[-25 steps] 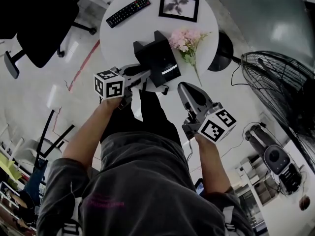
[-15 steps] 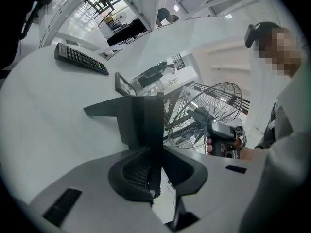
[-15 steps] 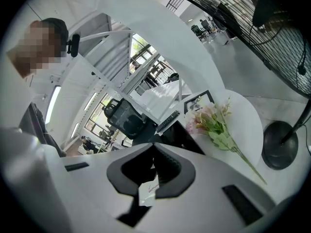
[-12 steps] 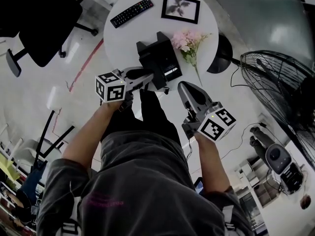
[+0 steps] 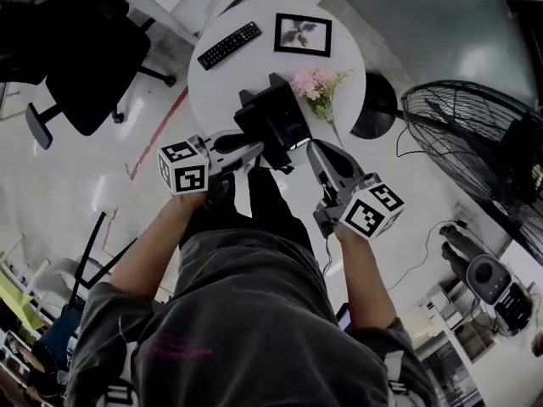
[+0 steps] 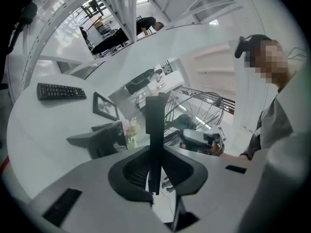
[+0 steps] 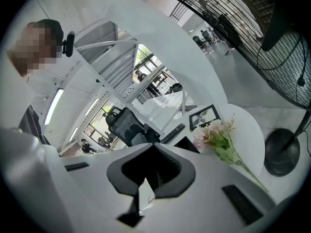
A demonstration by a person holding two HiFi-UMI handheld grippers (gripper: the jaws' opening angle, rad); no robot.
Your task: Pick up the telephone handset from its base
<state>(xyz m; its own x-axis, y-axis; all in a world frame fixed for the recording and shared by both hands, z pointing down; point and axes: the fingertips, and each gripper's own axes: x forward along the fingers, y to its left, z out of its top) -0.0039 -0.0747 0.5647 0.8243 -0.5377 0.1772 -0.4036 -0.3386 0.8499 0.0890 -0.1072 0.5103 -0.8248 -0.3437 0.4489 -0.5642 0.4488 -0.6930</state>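
Observation:
The black telephone handset (image 6: 156, 125) stands edge-on and upright between the jaws of my left gripper (image 6: 155, 149), which have just been closing and are shut on it. It hangs off the black telephone base (image 6: 97, 141), which sits on the round white table (image 5: 212, 83). In the head view the left gripper (image 5: 254, 148) reaches over the near edge of the base (image 5: 273, 113). My right gripper (image 5: 318, 153) hovers beside the base on the right. In its own view its jaws (image 7: 153, 147) meet with nothing between them.
On the table lie a black remote (image 5: 229, 45), a framed picture (image 5: 303, 34) and pink flowers (image 5: 318, 83). A black office chair (image 5: 89, 66) stands at the left, and a floor fan (image 5: 475, 151) with its round base (image 5: 375, 108) at the right.
My left gripper has risen with the handset, which now stands clear of the base. The right gripper has come up a little beside it.

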